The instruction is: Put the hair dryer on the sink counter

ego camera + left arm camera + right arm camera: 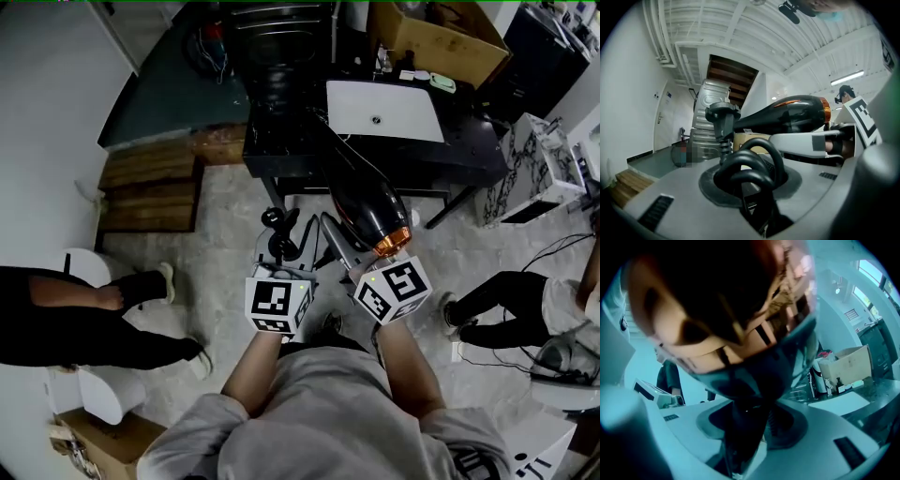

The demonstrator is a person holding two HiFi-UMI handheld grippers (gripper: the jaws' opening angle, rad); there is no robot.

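The black hair dryer (pixel 368 201) with an orange ring hangs in the air in front of the person, its barrel pointing toward the dark sink counter (pixel 281 141) with the white basin (pixel 384 111). My right gripper (pixel 361 262) is shut on the dryer's handle (pixel 745 423), and the dryer body (pixel 722 310) fills the top of the right gripper view. To its left, my left gripper (pixel 281 258) is shut on the dryer's coiled black cord (pixel 747 164), with the plug (pixel 722 117) sticking up beyond the jaws. The dryer (pixel 787 115) also shows in the left gripper view.
A cardboard box (pixel 436 37) and small bottles stand at the counter's back. Wooden steps (pixel 150 183) lie at the left. A seated person's legs (pixel 94 319) are at the left, another person's leg (pixel 506 305) at the right. A marbled cabinet (pixel 530 169) stands right of the counter.
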